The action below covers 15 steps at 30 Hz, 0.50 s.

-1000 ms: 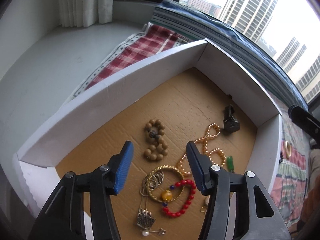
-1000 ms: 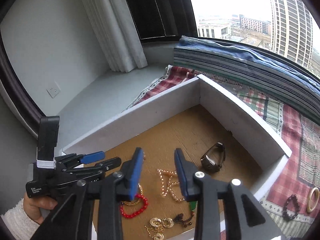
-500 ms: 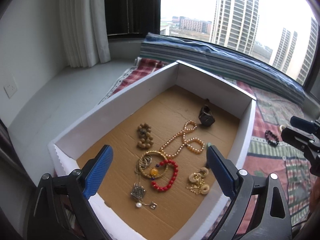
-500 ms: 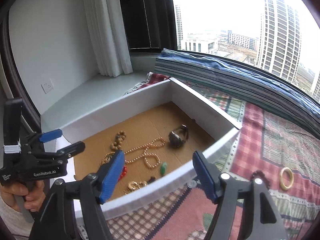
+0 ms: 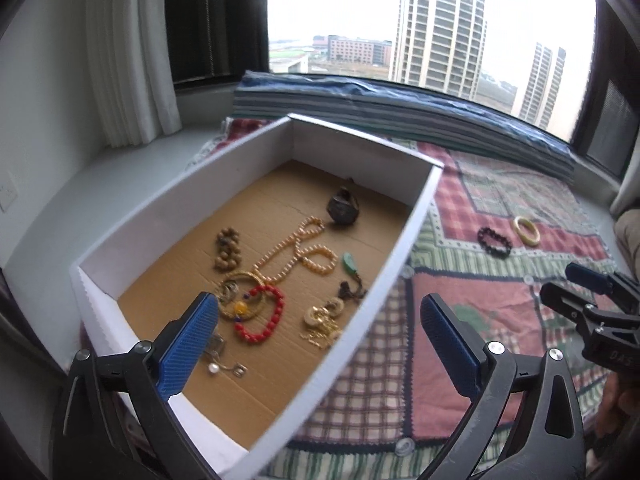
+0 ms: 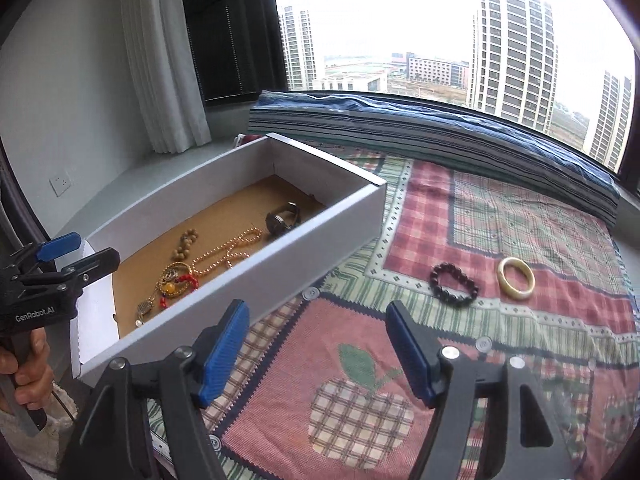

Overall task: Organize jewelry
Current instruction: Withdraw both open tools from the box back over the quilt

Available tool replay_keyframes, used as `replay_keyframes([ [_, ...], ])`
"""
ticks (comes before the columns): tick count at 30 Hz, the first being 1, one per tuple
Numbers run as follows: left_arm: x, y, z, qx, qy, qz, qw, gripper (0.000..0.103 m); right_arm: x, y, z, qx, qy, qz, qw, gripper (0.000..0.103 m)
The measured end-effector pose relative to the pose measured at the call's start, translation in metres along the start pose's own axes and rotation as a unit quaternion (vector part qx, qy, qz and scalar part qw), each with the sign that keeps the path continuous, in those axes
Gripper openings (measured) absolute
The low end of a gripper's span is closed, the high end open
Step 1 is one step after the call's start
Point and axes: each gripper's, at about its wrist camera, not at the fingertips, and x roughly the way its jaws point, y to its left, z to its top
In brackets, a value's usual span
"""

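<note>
A white box [image 5: 400, 248] with a cardboard floor holds a red bead bracelet [image 5: 264, 314], a pearl necklace [image 5: 296, 248], a wooden bead bracelet [image 5: 227, 249], a watch [image 5: 343, 209] and gold pieces. On the patchwork cloth to its right lie a dark bead bracelet [image 6: 454, 284] and a cream bangle [image 6: 516, 279]. My left gripper [image 5: 318, 304] hangs over the box's near right wall; its jaws are opening, with nothing between them. My right gripper [image 6: 317, 307] stands open and empty above the cloth, short of the dark bracelet.
The patchwork cloth [image 6: 360, 380] covers a window ledge. A folded striped blanket [image 6: 400, 120] lies along the window behind the box. A white curtain [image 6: 160, 60] and a grey sill are at the left. A hand [image 6: 24, 368] holds the left gripper's handle.
Both grippers have drawn back from the box floor and spread their jaws wide. The right one has swung right, out of the box and over the cloth.
</note>
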Motion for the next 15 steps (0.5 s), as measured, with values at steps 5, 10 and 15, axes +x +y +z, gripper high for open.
replay_keyframes([
  [5, 0.029, -0.048, -0.045, 0.051, 0.064, -0.049, 0.9954, 0.101, 0.003, -0.027, -0.070, 0.059, 0.039, -0.013, 0.997, 0.072],
  [10, 0.057, -0.088, -0.072, 0.075, 0.098, -0.078, 0.9893, 0.101, 0.004, -0.058, -0.132, 0.092, 0.083, -0.064, 0.990, 0.072],
  [15, 0.087, -0.112, -0.078, 0.096, 0.117, -0.071, 0.9860, 0.101, -0.007, -0.086, -0.158, 0.116, 0.089, -0.110, 0.983, 0.072],
])
